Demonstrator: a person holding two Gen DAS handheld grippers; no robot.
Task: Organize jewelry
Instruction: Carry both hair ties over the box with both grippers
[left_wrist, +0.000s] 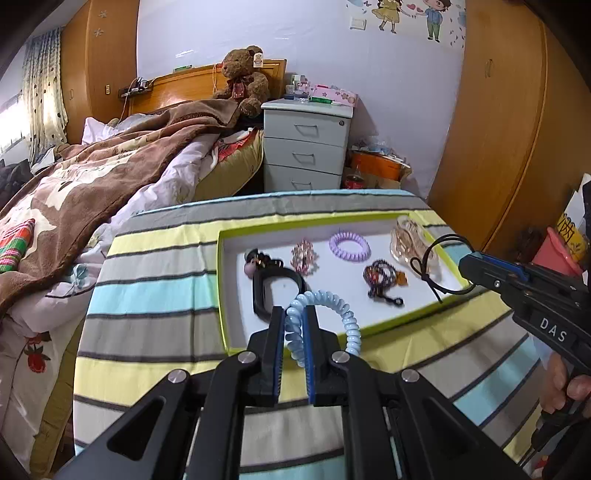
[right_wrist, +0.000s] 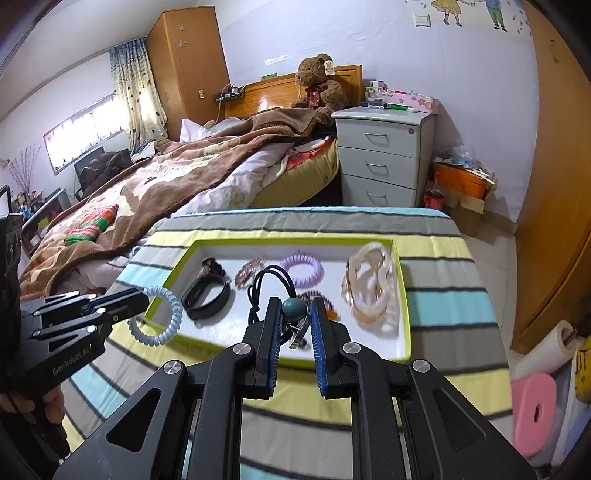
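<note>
While a striped cloth covers the bench (left_wrist: 155, 295), a white tray with a green rim (left_wrist: 222, 280) is seen lying on it. The left tongs (left_wrist: 294, 314) are pressed tight on a pale blue spiral hair tie (left_wrist: 332, 314), which is held up over the near edge of the tray. The right tongs (right_wrist: 294, 314) are nearly shut, and a black cord hair tie with a dark green ball (right_wrist: 294, 309) is pinched between them, above the tray.

Inside the tray, a purple spiral hair tie (left_wrist: 349, 245) is seen near the far side. A pink sparkly clip (left_wrist: 304, 256) lies to its left. A black band (left_wrist: 273, 286) rests toward the left end, and a dark beaded bracelet (left_wrist: 380, 278) lies near the middle. A clear, gold-toned hair claw (left_wrist: 413, 245) is found at the right end.

A bed (left_wrist: 92, 177) with a brown blanket is seen behind the bench, and a grey drawer chest (left_wrist: 306, 144) stands beside it.
</note>
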